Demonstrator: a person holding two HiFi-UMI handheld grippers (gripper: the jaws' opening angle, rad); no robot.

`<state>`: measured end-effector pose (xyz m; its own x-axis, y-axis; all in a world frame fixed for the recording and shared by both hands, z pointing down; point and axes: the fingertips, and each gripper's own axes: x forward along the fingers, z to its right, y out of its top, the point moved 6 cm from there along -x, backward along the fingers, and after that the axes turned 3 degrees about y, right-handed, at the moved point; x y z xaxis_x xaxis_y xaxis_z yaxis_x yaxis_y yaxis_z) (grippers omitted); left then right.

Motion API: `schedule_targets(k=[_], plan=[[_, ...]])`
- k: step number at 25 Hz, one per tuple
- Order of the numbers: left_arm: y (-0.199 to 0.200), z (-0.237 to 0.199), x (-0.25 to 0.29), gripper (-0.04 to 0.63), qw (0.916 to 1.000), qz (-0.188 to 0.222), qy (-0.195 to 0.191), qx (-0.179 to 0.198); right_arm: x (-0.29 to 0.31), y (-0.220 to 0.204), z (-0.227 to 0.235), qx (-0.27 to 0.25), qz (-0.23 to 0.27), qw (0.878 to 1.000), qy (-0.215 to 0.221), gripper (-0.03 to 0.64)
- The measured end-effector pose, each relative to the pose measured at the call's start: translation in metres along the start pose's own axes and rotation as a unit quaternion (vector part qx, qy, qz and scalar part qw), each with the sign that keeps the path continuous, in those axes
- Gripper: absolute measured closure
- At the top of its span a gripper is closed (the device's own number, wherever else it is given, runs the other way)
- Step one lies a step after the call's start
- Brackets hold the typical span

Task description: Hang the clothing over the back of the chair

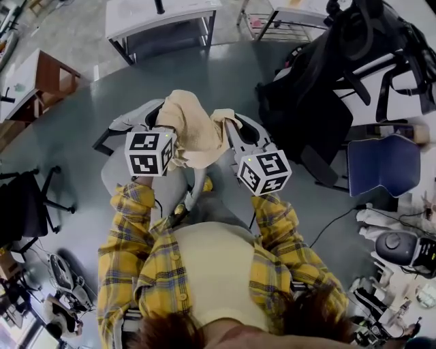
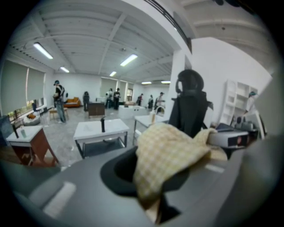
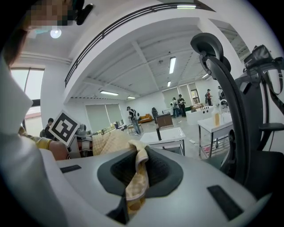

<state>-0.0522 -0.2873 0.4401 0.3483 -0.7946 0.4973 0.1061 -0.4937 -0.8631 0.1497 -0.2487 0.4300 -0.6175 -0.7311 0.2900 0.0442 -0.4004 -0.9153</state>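
Note:
A pale yellow checked garment hangs bunched between my two grippers in the head view, above a light grey office chair. My left gripper is shut on the garment's left part, and the cloth drapes out over its jaws in the left gripper view. My right gripper is shut on the right edge, where a narrow fold of cloth runs down between its jaws. The two grippers are close together, side by side. The chair's back is mostly hidden under the cloth and my arms.
A black high-backed office chair stands close on the right, also in the right gripper view. A blue chair is behind it. White tables stand ahead, a wooden table and a dark chair at the left.

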Motion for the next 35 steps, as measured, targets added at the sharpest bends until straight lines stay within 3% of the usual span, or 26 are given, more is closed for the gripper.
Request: schedule_targets(k=[14, 22, 35], plan=[[-0.021, -0.008, 0.017, 0.529, 0.9970, -0.058, 0.012, 0.051, 0.028, -0.038, 0.032, -0.066, -0.101, 0.992, -0.046, 0.581], [-0.029, -0.008, 0.020, 0.525, 0.9939, -0.083, 0.013, 0.071, 0.040, -0.053, 0.039, -0.100, -0.162, 0.981, -0.037, 0.581], [-0.034, -0.006, 0.024, 0.520, 0.9927, -0.090, 0.015, 0.080, 0.037, -0.058, 0.043, -0.114, -0.167, 0.979, -0.035, 0.550]])
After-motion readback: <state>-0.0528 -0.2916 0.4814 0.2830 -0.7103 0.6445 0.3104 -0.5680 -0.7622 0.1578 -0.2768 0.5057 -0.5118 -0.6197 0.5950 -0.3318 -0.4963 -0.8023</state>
